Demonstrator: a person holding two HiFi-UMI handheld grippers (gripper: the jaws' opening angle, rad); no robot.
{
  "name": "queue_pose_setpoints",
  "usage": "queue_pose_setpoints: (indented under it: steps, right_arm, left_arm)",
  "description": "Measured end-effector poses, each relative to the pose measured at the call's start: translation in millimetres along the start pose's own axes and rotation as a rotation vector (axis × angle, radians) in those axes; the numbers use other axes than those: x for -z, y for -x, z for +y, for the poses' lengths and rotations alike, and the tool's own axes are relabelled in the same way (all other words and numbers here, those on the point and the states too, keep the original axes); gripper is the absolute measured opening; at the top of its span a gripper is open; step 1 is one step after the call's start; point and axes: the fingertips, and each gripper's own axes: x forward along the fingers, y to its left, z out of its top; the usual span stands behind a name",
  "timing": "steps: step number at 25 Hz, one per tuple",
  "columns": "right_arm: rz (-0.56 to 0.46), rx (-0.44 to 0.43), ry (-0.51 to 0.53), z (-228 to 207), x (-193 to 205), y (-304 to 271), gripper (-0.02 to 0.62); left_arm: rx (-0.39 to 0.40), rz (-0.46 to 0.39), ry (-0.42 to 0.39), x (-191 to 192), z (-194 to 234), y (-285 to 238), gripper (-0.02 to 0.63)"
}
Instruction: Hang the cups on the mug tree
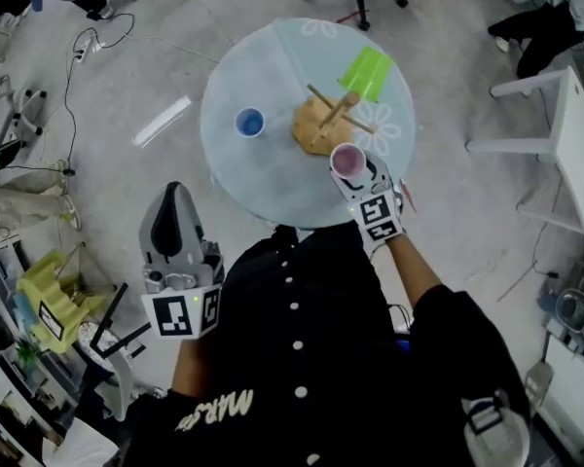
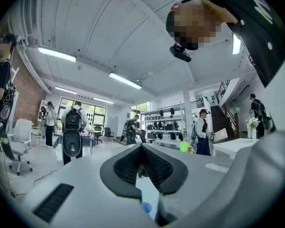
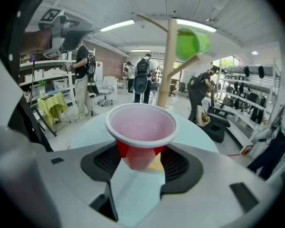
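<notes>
Step in hand: bringing the second cup to the mug tree (image 1: 331,115).

- Right gripper (image 3: 140,163): jaws clamped on the lower body of the red cup (image 3: 140,127), which is upright, mouth up, over the near side of the desk (image 1: 263,178), just before the tree.
- Green cup (image 1: 367,73): hangs on a far peg.
- Blue cup (image 1: 249,123): stands on the desk, left of the tree.
- Left gripper (image 1: 175,195): jaws together, empty, off the desk.

Next move: tip the red cup mouth-first over a bare peg.

The near peg looks free, but the red cup partly covers it in the head view.

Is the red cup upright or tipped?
Upright: the red cup, gripped by the right tongs, shows its open mouth facing up.
</notes>
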Motion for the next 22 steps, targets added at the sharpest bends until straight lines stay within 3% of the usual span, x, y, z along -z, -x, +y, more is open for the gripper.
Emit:
queue_pose_setpoints:
  steps: [9, 22]
  right_arm:
    - [0.020, 0.105, 0.013, -55, -30, 27, 0.255]
    - [-0.009, 0.184, 0.120, -71, -70, 70, 0.256]
  left_arm:
    - [0.035, -0.022, 0.015, -11, -8, -4, -0.005]
    - [0.064, -0.052, 0.044, -17, -14, -7, -0.005]
